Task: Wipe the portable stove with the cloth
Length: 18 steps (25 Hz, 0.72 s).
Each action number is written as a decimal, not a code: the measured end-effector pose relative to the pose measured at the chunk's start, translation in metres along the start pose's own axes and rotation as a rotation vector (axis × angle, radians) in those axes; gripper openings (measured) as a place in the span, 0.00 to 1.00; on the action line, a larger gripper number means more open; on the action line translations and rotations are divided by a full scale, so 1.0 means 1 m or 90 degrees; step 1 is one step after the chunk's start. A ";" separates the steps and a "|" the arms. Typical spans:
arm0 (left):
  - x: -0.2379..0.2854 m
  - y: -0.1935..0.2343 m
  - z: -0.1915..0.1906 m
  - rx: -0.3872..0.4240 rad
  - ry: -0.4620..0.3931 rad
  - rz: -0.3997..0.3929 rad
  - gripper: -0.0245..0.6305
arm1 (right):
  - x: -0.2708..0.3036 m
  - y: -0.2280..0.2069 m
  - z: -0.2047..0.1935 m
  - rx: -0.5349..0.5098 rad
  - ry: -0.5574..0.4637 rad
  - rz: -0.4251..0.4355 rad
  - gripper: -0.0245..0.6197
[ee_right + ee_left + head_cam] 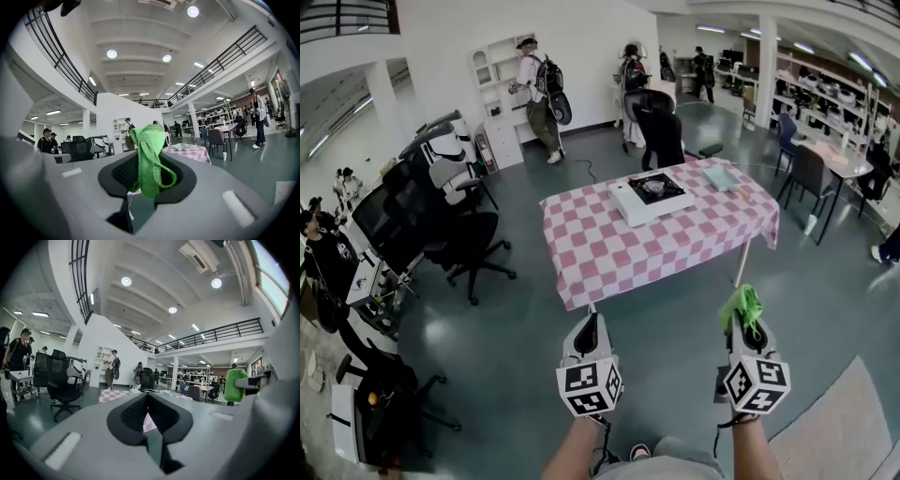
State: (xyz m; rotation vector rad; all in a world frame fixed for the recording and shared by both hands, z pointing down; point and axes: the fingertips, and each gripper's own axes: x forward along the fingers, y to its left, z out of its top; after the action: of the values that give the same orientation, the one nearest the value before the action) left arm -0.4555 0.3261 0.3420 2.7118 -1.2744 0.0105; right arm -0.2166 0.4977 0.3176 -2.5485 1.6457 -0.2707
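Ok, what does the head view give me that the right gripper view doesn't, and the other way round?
Only the head view shows the portable stove sitting on the table, well ahead of both grippers, and the left gripper, shut and holding nothing. Only the right gripper view shows the right gripper close up, its jaws closed on the green cloth, with ceiling lights and a balcony railing overhead. Both show the cloth and the pink checked table.
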 end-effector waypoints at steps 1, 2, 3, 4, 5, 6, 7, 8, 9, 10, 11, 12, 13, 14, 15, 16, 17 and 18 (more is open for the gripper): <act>0.003 0.001 -0.001 0.000 0.003 -0.003 0.04 | 0.001 0.000 -0.002 0.003 0.002 -0.003 0.19; 0.006 0.001 -0.003 0.002 0.007 -0.007 0.04 | 0.003 0.000 -0.004 0.004 0.005 -0.006 0.19; 0.009 0.002 -0.005 0.003 0.010 -0.010 0.04 | 0.006 -0.001 -0.006 0.006 0.008 -0.008 0.19; 0.012 0.002 -0.007 0.005 0.014 -0.011 0.04 | 0.010 -0.001 -0.008 0.008 0.012 -0.009 0.19; 0.016 0.003 -0.009 0.007 0.018 -0.012 0.04 | 0.014 -0.001 -0.010 0.010 0.016 -0.009 0.19; 0.020 0.004 -0.011 0.007 0.022 -0.013 0.04 | 0.018 -0.001 -0.012 0.012 0.019 -0.009 0.19; 0.024 0.005 -0.012 0.007 0.026 -0.014 0.04 | 0.021 -0.001 -0.013 0.012 0.022 -0.010 0.19; 0.028 0.006 -0.014 0.007 0.030 -0.015 0.04 | 0.025 -0.001 -0.015 0.010 0.024 -0.011 0.19; 0.033 0.007 -0.016 0.006 0.033 -0.015 0.04 | 0.029 -0.001 -0.016 0.008 0.027 -0.012 0.19; 0.039 0.009 -0.017 0.004 0.036 -0.015 0.04 | 0.034 -0.001 -0.016 0.006 0.029 -0.013 0.19; 0.044 0.010 -0.017 0.002 0.037 -0.014 0.04 | 0.039 -0.003 -0.017 0.004 0.031 -0.015 0.19; 0.051 0.010 -0.017 0.000 0.039 -0.013 0.04 | 0.045 -0.005 -0.017 0.003 0.034 -0.017 0.19; 0.058 0.011 -0.017 -0.003 0.040 -0.012 0.04 | 0.051 -0.009 -0.017 0.002 0.037 -0.020 0.19; 0.065 0.011 -0.017 -0.004 0.041 -0.011 0.04 | 0.058 -0.013 -0.016 0.000 0.040 -0.022 0.19; 0.072 0.011 -0.018 -0.005 0.042 -0.010 0.04 | 0.065 -0.017 -0.015 -0.001 0.042 -0.025 0.19; 0.080 0.010 -0.018 -0.006 0.043 -0.009 0.04 | 0.072 -0.021 -0.014 -0.003 0.043 -0.027 0.19; 0.088 0.010 -0.018 -0.006 0.043 -0.008 0.04 | 0.080 -0.026 -0.012 -0.005 0.043 -0.028 0.19; 0.097 0.009 -0.019 -0.007 0.044 -0.005 0.04 | 0.089 -0.031 -0.011 -0.006 0.044 -0.028 0.19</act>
State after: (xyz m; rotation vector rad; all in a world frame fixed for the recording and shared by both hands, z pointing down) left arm -0.3992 0.2490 0.3687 2.6829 -1.2403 0.0960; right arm -0.1557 0.4297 0.3423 -2.6137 1.6182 -0.3585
